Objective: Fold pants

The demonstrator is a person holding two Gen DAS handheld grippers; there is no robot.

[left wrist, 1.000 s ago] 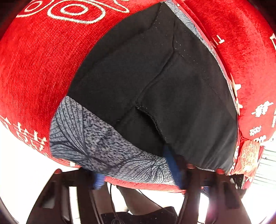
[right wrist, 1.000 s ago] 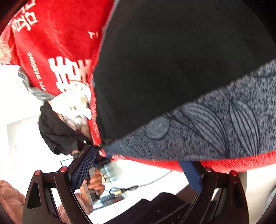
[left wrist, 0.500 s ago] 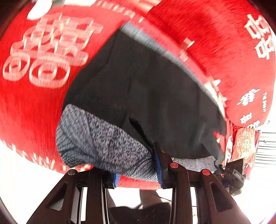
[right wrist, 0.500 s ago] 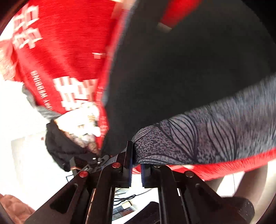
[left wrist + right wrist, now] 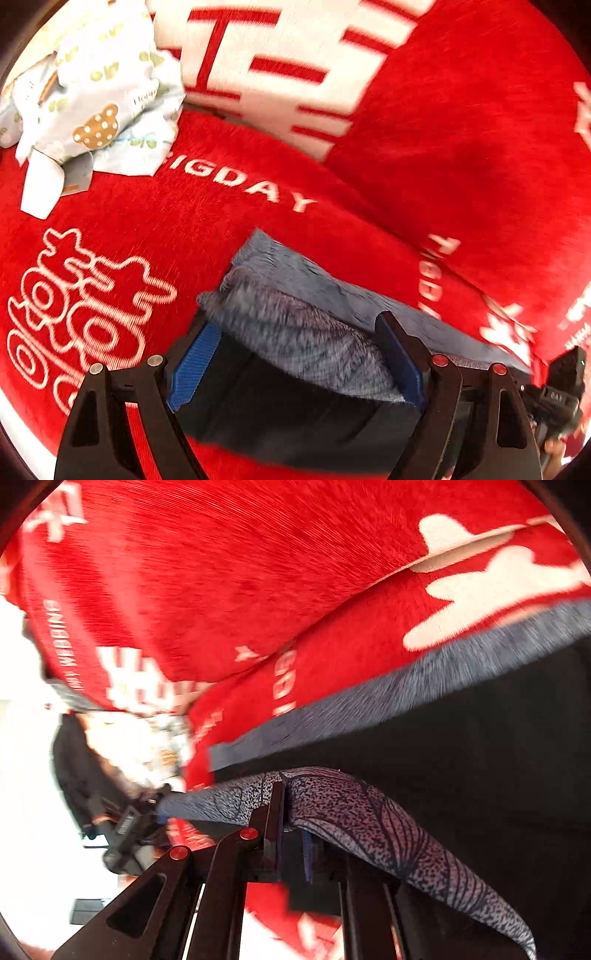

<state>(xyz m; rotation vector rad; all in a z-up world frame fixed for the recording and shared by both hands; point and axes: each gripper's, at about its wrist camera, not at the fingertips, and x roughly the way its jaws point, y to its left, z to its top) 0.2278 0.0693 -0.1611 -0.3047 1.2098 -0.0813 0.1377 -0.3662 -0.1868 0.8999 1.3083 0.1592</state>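
The pants (image 5: 295, 376) are black with a grey leaf-print waistband (image 5: 354, 819) and lie on a red cover (image 5: 229, 206) with white lettering. In the left wrist view my left gripper (image 5: 299, 350) stands open, and the folded waistband end lies between its blue pads (image 5: 195, 354), blurred. In the right wrist view my right gripper (image 5: 288, 812) is shut on the grey waistband, which drapes over its jaws to the right. Black pants cloth (image 5: 461, 760) fills the right of that view, with a grey edge (image 5: 369, 701) beyond it.
A pale blue bear-print cloth (image 5: 103, 103) lies at the far left of the red cover. A red cushion (image 5: 480, 147) stands behind the pants. A dark bundle (image 5: 85, 771) and the other gripper (image 5: 129, 827) show at the left in the right wrist view.
Both grippers have carried the waistband forward over the pants, folding them. The left gripper, shut on the waistband half a second ago, has opened. The right gripper stays shut.
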